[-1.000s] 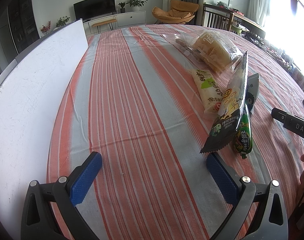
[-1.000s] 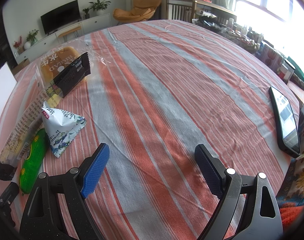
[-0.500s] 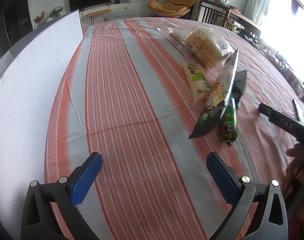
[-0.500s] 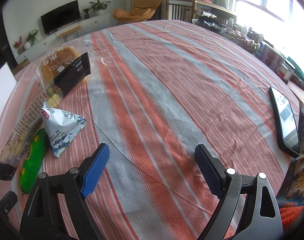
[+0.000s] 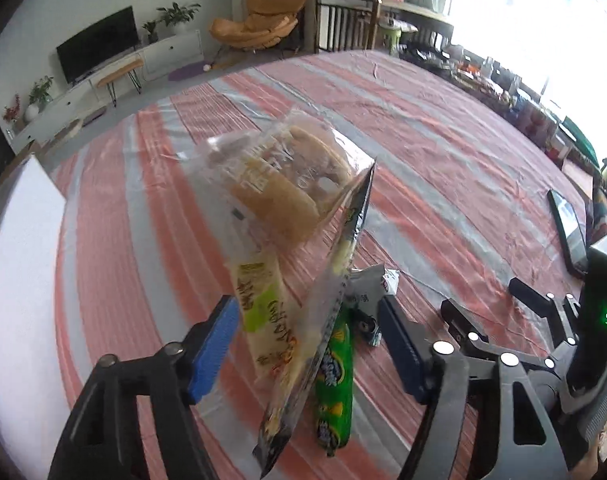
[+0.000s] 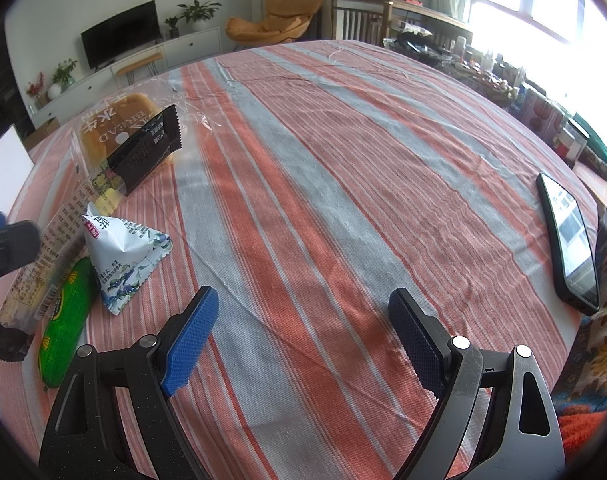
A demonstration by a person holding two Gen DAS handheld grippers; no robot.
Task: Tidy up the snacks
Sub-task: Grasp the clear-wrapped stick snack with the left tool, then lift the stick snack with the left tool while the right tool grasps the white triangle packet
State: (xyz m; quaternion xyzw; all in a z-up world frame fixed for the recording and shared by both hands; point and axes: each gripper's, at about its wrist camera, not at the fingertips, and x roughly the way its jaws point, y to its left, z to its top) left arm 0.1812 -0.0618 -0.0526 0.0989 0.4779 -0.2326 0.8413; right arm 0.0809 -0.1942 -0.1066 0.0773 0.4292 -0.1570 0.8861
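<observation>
Left wrist view: the long clear snack packet (image 5: 323,320) stands on edge between the fingers of the left gripper (image 5: 307,344), its dark crimped end nearest the camera.
Left gripper: jaws closing, with the packet, a yellow-green wrapped snack (image 5: 263,320) and a green sausage-shaped pack (image 5: 335,380) all in the gap; the blurred pads do not visibly press on any of them.
Beyond the left fingertips: a bagged bread loaf (image 5: 287,184) lies on the striped tablecloth (image 5: 443,184), touching the packet's far end.
Right of the left gripper: a white printed pouch (image 5: 377,280) just past the right finger, then the right gripper (image 6: 303,336) close by.
Right gripper: fingers spread wide over bare cloth, nothing between them.
Left of the right gripper: the white pouch, green pack and clear packet lie near; a black wrapper (image 6: 147,148) leans on the loaf farther off.
Right of the right gripper: a phone (image 6: 569,236) lies well apart, near the table edge.
Far left: a white board (image 5: 19,300) stands along the table.
</observation>
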